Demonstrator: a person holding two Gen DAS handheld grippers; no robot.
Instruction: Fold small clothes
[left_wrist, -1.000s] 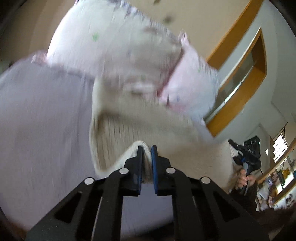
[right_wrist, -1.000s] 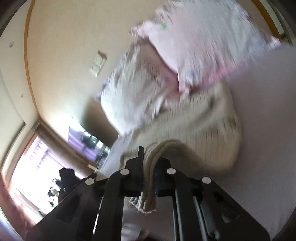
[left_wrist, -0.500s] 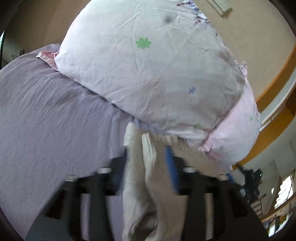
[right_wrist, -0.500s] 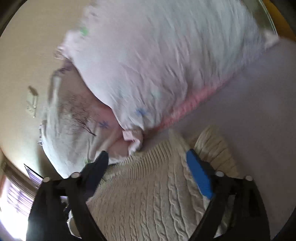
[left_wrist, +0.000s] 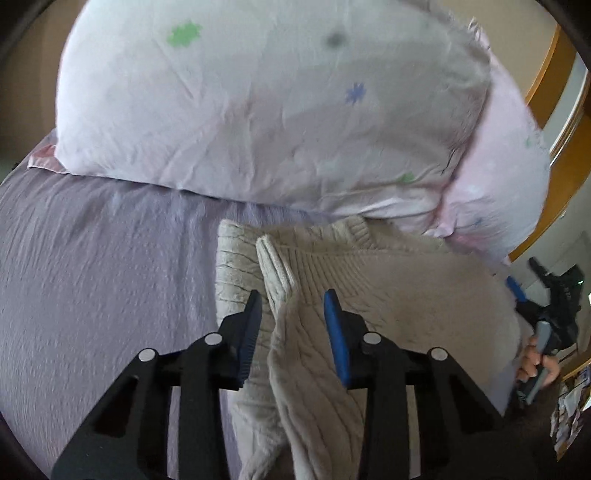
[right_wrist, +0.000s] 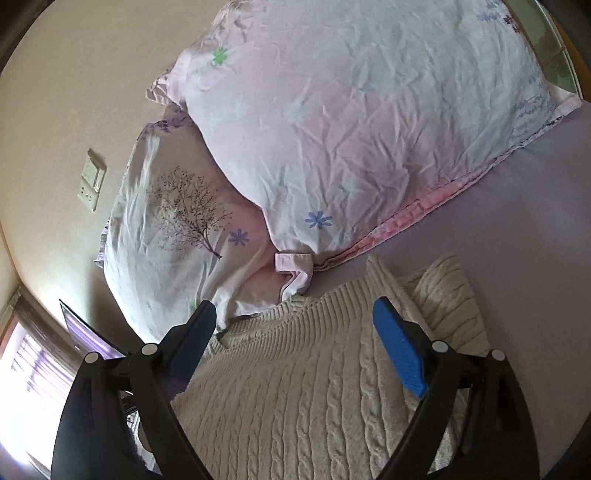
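Left gripper (left_wrist: 292, 308): we see its jaws parted, a raised fold of the sweater (left_wrist: 369, 314) between them, ungripped.
Right gripper (right_wrist: 295, 325): we see its jaws spread wide above the knit.
Sweater: lies on the lavender sheet (left_wrist: 103, 280), its far edge meeting the pillows.
Flowered pillow (right_wrist: 362, 122): overlaps the tree-print pillow (right_wrist: 177, 221).

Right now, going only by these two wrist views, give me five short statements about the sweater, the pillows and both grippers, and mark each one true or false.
1. The left gripper is clamped shut on the sweater. False: its fingers are spread, with a fold of knit between them.
2. The right gripper is open. True.
3. The sweater is dark blue. False: it is cream cable knit.
4. The sweater lies on the purple sheet. True.
5. The pillows are plain. False: flowers and a tree are printed on them.
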